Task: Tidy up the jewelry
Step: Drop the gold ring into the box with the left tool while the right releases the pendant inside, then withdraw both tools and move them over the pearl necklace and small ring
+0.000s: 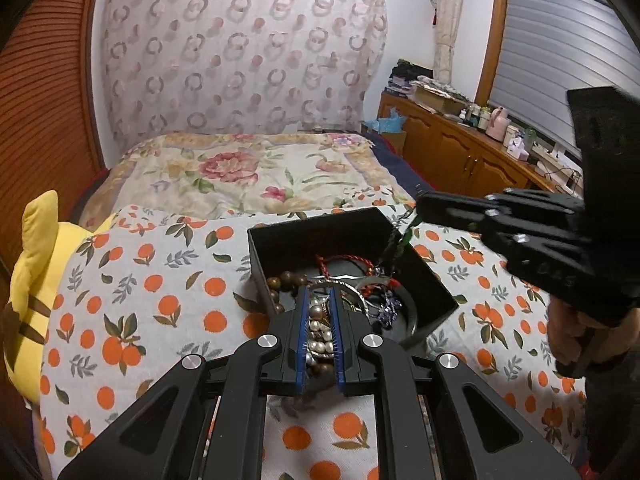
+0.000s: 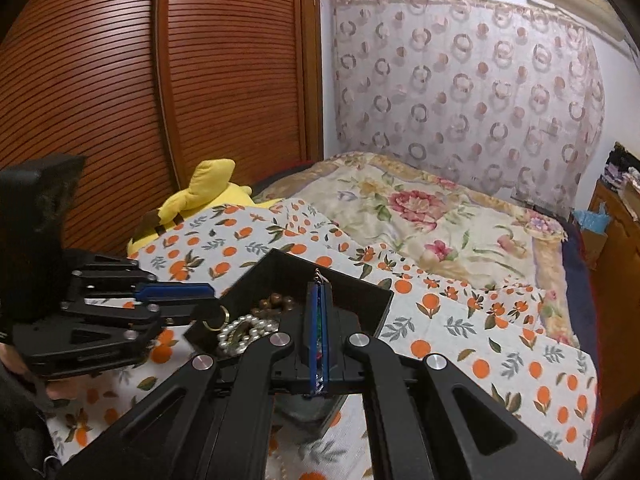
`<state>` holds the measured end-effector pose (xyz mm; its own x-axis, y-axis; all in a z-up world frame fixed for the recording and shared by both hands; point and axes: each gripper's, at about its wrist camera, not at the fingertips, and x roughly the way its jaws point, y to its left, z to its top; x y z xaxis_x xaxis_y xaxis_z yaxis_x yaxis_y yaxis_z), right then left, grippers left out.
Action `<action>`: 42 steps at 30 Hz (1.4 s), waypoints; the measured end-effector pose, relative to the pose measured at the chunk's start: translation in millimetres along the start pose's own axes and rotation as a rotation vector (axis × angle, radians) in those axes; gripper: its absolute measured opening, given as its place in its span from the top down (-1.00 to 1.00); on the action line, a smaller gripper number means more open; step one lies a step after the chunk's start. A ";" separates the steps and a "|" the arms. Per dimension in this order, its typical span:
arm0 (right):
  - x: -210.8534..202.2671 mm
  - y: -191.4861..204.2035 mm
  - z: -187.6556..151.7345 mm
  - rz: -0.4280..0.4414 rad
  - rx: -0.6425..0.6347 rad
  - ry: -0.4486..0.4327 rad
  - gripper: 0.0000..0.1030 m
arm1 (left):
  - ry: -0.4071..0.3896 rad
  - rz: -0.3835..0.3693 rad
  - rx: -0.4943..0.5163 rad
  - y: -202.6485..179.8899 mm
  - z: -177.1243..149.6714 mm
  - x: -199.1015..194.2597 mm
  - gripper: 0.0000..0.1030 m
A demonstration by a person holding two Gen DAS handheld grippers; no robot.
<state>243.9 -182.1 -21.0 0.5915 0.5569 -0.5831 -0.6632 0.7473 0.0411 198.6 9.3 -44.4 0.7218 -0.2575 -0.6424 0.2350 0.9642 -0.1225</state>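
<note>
Your left tool [image 1: 320, 300]: clamped on the pearl strand [image 1: 320, 332] over the black box [image 1: 430, 276].
Your right tool [image 2: 319, 292]: pressed together on a green chain [image 1: 402, 246].

we see a bed [image 1: 132, 184] spread with a floral quilt [image 1: 256, 172] at twelve o'clock and an orange-print cloth [image 1: 160, 280] nearer us. on that cloth sits a black box [image 1: 260, 256] at centre, open-topped, holding jewelry. at nine o'clock a yellow plush toy [image 1: 32, 264] lies at the cloth's edge, partly under it.
</note>
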 end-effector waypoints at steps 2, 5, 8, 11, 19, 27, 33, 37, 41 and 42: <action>10.5 -6.4 -0.5 0.013 0.016 0.019 0.96 | 0.006 -0.002 -0.002 1.8 4.0 3.6 0.82; 22.0 -14.1 -0.1 0.031 0.043 0.046 0.91 | 0.017 -0.008 -0.004 3.4 10.9 10.7 0.82; 26.4 -20.4 2.5 0.056 0.060 0.053 0.91 | 0.028 -0.009 -0.005 4.7 18.9 18.7 0.82; 25.1 -22.9 2.3 0.066 0.071 0.057 0.91 | 0.038 -0.008 -0.005 6.5 27.4 26.4 0.82; 14.9 -28.4 -14.9 0.055 0.089 0.093 0.90 | 0.071 -0.003 0.007 9.8 42.2 49.9 0.82; -3.7 -20.9 -40.9 0.024 0.081 0.107 0.90 | 0.064 0.000 -0.008 15.0 39.5 49.6 0.40; -32.8 -12.3 -59.0 0.014 0.090 0.090 0.90 | 0.037 0.016 -0.017 15.6 22.4 23.6 0.04; -46.5 -2.8 -74.1 0.015 0.082 0.098 0.74 | 0.003 0.018 -0.011 13.5 7.5 -1.0 -0.18; -47.8 11.0 -91.7 0.013 0.064 0.132 0.70 | -0.006 0.017 -0.011 10.9 -11.6 -17.4 -0.24; -47.4 14.5 -96.8 0.015 0.062 0.142 0.70 | -0.005 0.015 -0.011 10.5 -15.9 -20.4 -0.24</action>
<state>161.8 -232.8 -71.3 0.5082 0.5145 -0.6907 -0.6389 0.7630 0.0982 176.0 25.7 -44.7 0.7287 -0.2429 -0.6403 0.2168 0.9687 -0.1208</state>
